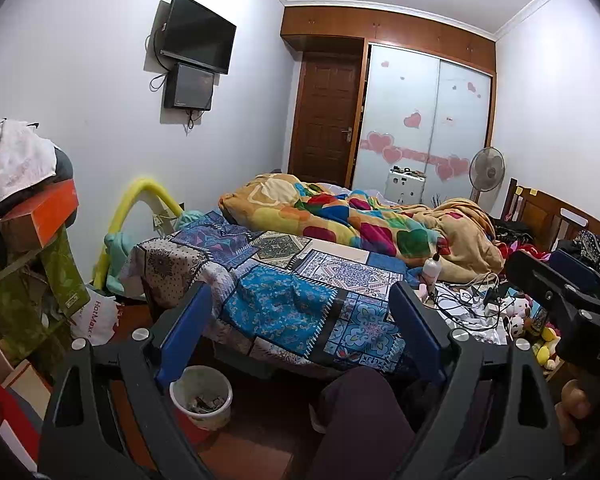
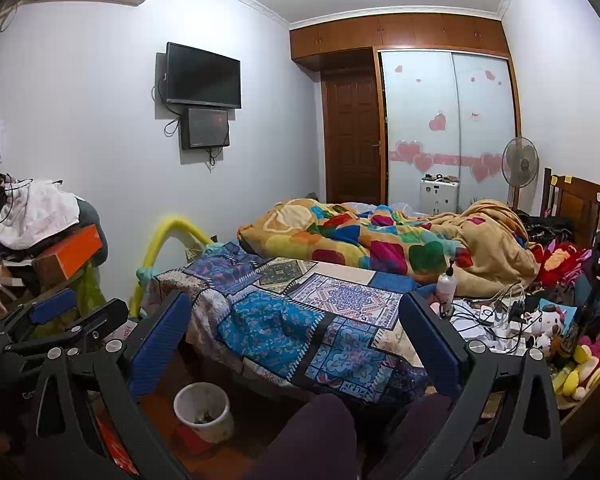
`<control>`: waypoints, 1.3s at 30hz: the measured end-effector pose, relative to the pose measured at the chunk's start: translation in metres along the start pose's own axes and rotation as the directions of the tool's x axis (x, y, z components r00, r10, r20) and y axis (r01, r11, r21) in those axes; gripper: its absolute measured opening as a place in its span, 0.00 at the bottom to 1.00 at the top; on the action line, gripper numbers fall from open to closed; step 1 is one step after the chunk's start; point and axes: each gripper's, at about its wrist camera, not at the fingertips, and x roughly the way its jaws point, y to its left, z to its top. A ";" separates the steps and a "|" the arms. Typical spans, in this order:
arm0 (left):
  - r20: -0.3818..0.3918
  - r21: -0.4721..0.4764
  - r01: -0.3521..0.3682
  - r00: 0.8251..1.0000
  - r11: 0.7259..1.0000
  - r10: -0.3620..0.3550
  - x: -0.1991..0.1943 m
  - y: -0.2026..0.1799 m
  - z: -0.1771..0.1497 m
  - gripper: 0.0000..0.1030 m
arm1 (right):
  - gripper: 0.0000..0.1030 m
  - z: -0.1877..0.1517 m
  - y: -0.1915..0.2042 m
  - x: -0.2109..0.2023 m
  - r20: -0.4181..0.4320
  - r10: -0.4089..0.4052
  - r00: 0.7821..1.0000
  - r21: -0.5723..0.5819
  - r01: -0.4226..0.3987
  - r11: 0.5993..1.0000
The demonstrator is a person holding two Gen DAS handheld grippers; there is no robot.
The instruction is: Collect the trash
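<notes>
A white trash bin (image 1: 202, 396) (image 2: 204, 406) with scraps inside stands on the floor at the foot of the bed. Crumpled white papers (image 1: 472, 312) (image 2: 480, 320) lie among cables on the bed's right side, next to a white pump bottle (image 1: 432, 270) (image 2: 447, 284). My left gripper (image 1: 300, 320) is open, its blue pads wide apart over the patchwork bedspread (image 1: 284, 304) with nothing between them. My right gripper (image 2: 296, 340) is open in the same way, holding nothing. Each gripper shows at the edge of the other's view, the right gripper (image 1: 538, 260) and the left gripper (image 2: 96, 304).
A colourful blanket (image 1: 340, 216) is heaped on the bed. Soft toys (image 2: 580, 364) crowd the right edge. A pile of boxes and clothes (image 1: 28, 208) stands on the left. The person's knees in dark trousers (image 1: 360, 412) fill the bottom. A fan (image 1: 486, 170), wardrobe and door are far back.
</notes>
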 end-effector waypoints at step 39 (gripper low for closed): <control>0.019 -0.003 -0.002 1.000 1.000 0.002 -0.006 0.013 0.007 0.88 | 1.00 0.007 -0.004 0.000 0.005 0.013 1.000 -0.014 -0.013 1.000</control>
